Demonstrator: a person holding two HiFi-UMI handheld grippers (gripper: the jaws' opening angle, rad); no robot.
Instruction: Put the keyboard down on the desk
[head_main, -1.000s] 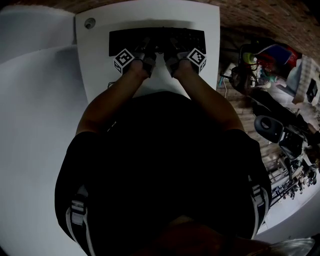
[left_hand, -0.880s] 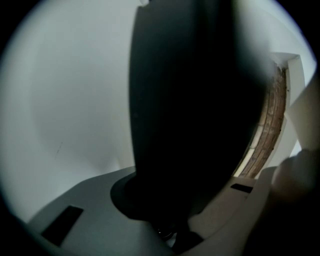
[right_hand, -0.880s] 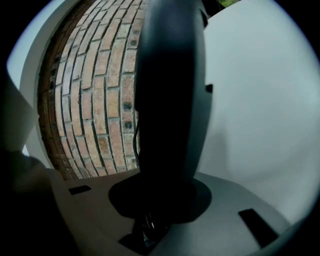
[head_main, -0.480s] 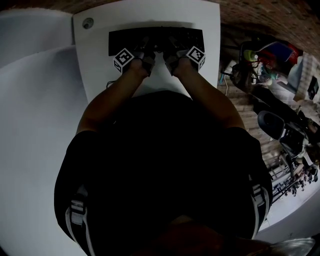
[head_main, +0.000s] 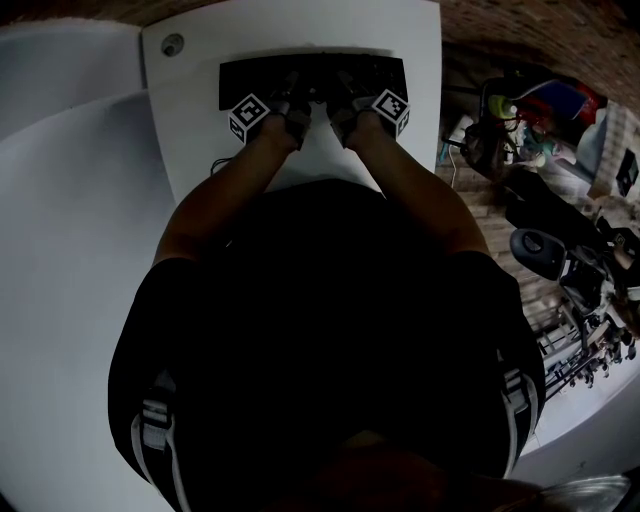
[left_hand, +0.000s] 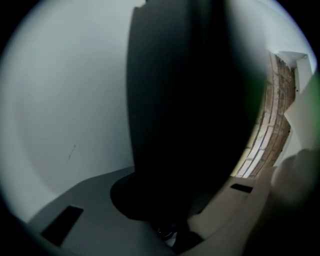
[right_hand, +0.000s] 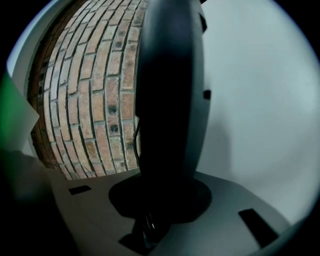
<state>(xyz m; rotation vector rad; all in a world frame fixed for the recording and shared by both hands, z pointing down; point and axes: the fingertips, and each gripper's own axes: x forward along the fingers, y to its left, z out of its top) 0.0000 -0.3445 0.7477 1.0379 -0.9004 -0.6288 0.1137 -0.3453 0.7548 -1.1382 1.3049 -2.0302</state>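
Keyboard (head_main: 312, 70), apparently unmoved, in left gripper (head_main: 292, 96) and right gripper (head_main: 340, 96)

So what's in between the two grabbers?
Just the middle of the black keyboard, which the left gripper and right gripper both clamp, then bare white desk. The head view shows it.

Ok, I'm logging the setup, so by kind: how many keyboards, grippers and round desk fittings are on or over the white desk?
Black keyboard: 1
Grippers: 2, the left gripper and the right gripper, both clamped on the keyboard
Round grommet: 1
Total: 4
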